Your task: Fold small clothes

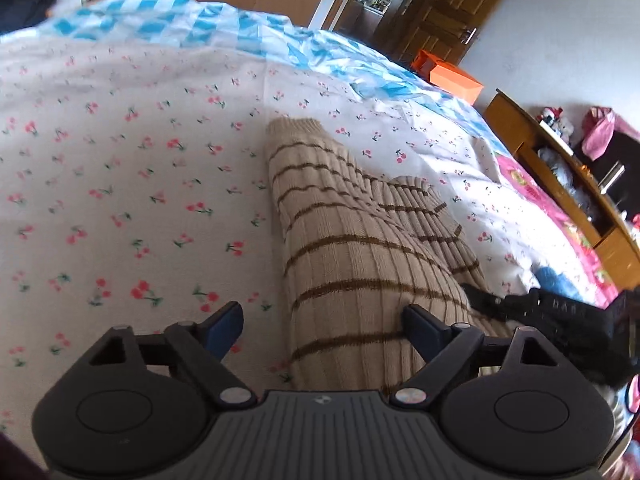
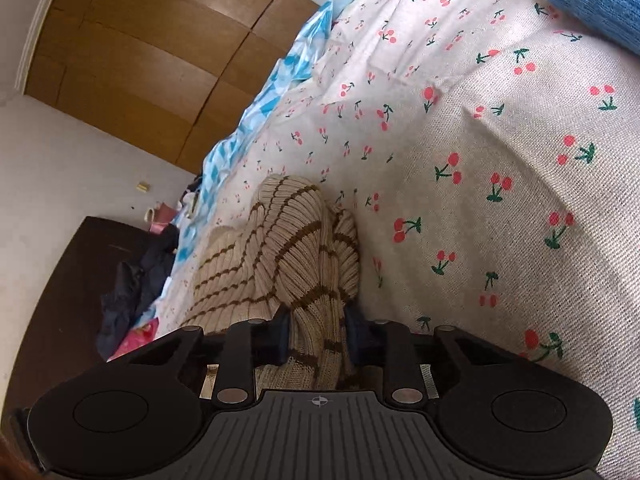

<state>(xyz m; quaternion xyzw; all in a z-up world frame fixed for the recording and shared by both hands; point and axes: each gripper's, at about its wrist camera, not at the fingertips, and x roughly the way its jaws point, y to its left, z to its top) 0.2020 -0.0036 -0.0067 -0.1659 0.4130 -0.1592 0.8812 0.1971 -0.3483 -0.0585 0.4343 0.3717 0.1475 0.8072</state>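
Your left gripper [image 1: 322, 330] is spread wide at the lower centre of its view, nothing pinched; the beige striped sweater [image 1: 360, 248] runs between and past the fingers without either pad pressing it. Sweater lies on the cherry-print sheet [image 1: 120, 184], centre-right of frame, cuff end toward upper centre. Your right gripper [image 2: 318, 330] is clamped on a bunched fold of the same sweater [image 2: 280, 248], lower centre. Blue knit item [image 2: 592, 0] sits upper right, well apart.

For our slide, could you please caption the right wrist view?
Right gripper pinching the beige striped knit garment on the cherry-print bedsheet.
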